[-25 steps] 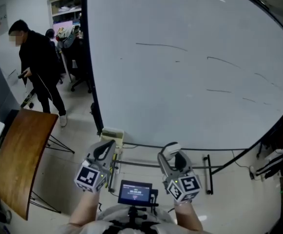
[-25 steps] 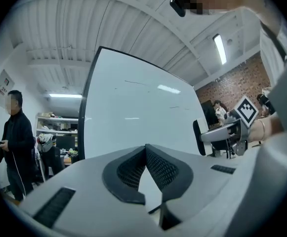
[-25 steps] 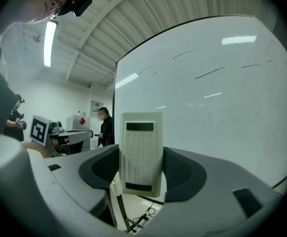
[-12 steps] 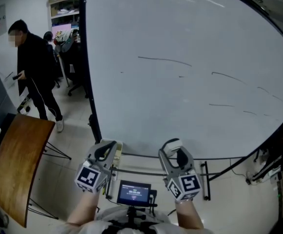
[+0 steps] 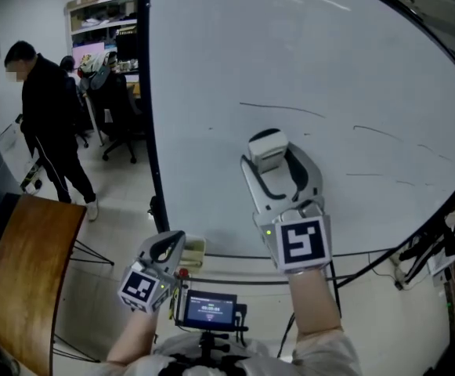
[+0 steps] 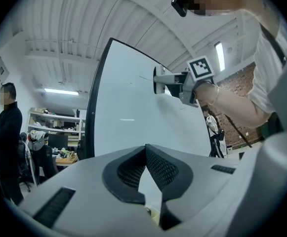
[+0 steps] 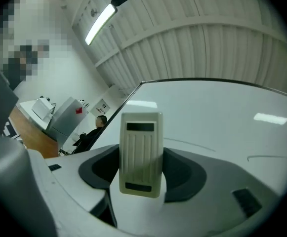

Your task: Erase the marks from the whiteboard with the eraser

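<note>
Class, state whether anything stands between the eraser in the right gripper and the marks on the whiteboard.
Nothing visible does. The right gripper holds the eraser up before the whiteboard, with only bare board between it and the nearest mark.

Grey left tool [image 5: 167, 247], right tool [image 5: 271, 152], black-and-white marker cubes [image 5: 300, 243]

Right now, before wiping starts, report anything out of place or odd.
Nothing stands out. The right gripper holds the eraser upright in front of the whiteboard, whose thin marks are unerased. The left gripper is shut and empty, held low.
</note>
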A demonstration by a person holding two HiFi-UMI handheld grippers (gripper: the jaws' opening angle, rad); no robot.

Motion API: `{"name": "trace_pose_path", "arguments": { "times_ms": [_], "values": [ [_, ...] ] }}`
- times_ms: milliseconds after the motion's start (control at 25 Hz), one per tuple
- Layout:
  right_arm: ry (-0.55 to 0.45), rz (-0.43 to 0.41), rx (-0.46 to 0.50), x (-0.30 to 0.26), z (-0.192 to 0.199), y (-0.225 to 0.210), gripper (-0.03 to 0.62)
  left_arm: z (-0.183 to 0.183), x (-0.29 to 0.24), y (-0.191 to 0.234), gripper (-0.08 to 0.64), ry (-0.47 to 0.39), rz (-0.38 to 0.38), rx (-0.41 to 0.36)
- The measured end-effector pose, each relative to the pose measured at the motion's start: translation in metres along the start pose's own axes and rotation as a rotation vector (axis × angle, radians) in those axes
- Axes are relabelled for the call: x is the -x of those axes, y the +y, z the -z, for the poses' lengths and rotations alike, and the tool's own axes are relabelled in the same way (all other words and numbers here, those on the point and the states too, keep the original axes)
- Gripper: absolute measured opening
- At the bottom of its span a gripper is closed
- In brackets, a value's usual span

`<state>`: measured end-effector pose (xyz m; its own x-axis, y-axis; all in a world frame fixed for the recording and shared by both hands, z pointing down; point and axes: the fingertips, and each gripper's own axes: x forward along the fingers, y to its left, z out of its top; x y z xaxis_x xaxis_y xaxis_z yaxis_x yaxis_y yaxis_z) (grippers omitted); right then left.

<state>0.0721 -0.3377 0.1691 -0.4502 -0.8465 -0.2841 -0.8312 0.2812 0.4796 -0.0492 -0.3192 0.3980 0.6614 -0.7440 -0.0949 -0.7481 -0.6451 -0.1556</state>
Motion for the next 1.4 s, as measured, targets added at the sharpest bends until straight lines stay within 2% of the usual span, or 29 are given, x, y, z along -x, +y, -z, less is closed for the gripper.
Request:
{"name": "trace_pose_path", "arguments": {
  "times_ms": [120, 280, 400, 680, 880, 1000, 1120, 1280, 1400],
  "values": [
    [0.007, -0.023, 0.025, -0.029, -0.018, 0.008, 0.261, -0.006, -0.004, 0.008, 0.006, -0.017, 0.001, -0.017],
    [0.023, -0.009, -0.009, -0.050, -0.023, 0.012, 0.261, -0.016, -0.008, 0.018, 0.006, -0.035, 0.002, -0.041],
    [0.073, 0.002, -0.028, -0.057, -0.024, 0.014, 0.261, -0.014, -0.011, 0.019, 0.006, -0.041, 0.009, -0.031],
    [0.090, 0.054, 0.044, -0.064, -0.023, 0.015, 0.262, -0.018, -0.016, 0.012, 0.006, -0.060, 0.041, -0.032],
    [0.111, 0.021, 0.033, -0.065, -0.025, 0.012, 0.262, -0.015, -0.018, 0.000, 0.006, -0.058, 0.069, -0.017],
    [0.107, 0.056, 0.017, -0.058, -0.026, -0.011, 0.261, -0.014, -0.021, -0.006, 0.006, -0.061, 0.082, -0.014],
    [0.106, 0.124, -0.016, -0.039, -0.019, -0.054, 0.262, -0.013, -0.025, -0.010, 0.006, -0.065, 0.091, -0.012],
    [0.110, 0.236, -0.088, -0.006, -0.003, -0.112, 0.262, -0.014, -0.030, -0.016, 0.006, -0.065, 0.105, -0.015],
    [0.108, 0.298, -0.145, 0.012, 0.011, -0.139, 0.262, -0.014, -0.032, -0.021, 0.006, -0.059, 0.110, -0.018]
  ]
}}
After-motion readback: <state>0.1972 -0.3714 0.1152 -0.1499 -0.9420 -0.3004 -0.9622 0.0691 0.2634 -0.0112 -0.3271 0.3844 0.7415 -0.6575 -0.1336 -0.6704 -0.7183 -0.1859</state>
